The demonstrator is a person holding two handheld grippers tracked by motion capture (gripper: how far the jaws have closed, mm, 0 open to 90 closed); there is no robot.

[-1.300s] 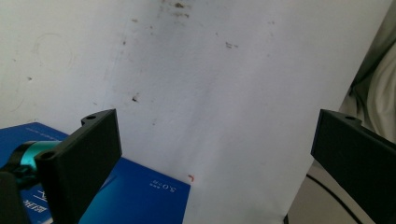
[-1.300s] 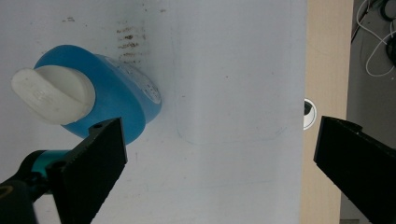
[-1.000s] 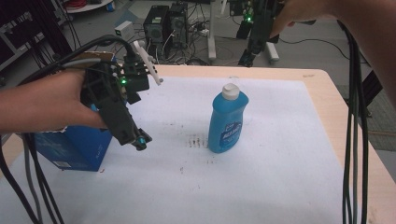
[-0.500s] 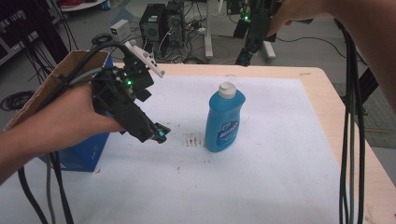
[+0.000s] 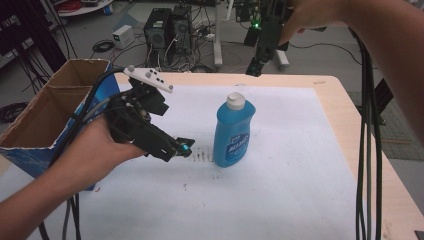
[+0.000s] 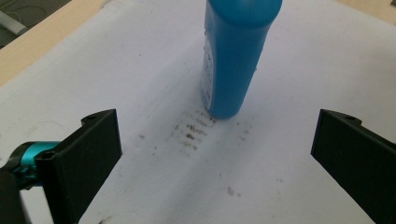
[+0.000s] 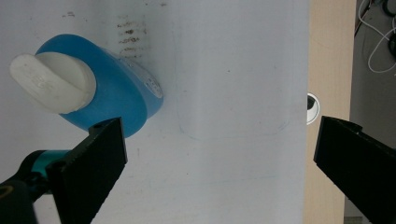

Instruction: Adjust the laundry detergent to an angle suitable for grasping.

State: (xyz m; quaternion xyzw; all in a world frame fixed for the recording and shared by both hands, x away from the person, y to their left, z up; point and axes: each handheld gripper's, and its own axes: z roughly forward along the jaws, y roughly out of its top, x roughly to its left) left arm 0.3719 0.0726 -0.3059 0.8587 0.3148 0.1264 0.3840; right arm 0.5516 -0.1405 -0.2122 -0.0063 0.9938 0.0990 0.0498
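Note:
A blue dish-soap bottle (image 5: pixel 234 132) with a white cap stands upright on the white paper near the table's middle. A hand holds my left gripper (image 5: pixel 181 146) low over the paper, just left of the bottle and pointing at it. In the left gripper view the bottle (image 6: pixel 236 56) stands ahead of the left gripper (image 6: pixel 217 121), whose jaws are wide apart and empty. My right gripper (image 5: pixel 256 65) hangs high over the table's far edge. From above, the right gripper (image 7: pixel 222 126) is open, with the bottle (image 7: pixel 112 88) beyond its left jaw.
An open cardboard box (image 5: pixel 50 100) with blue sides stands at the table's left edge, behind the left hand. Dark smudges (image 5: pixel 202 155) mark the paper by the bottle's base. Black cables (image 5: pixel 367 125) hang down at the right. Computers and wires sit on the floor beyond.
My left gripper has swung right across the paper, from beside the box to close by the bottle. The bottle and the right gripper have stayed put.

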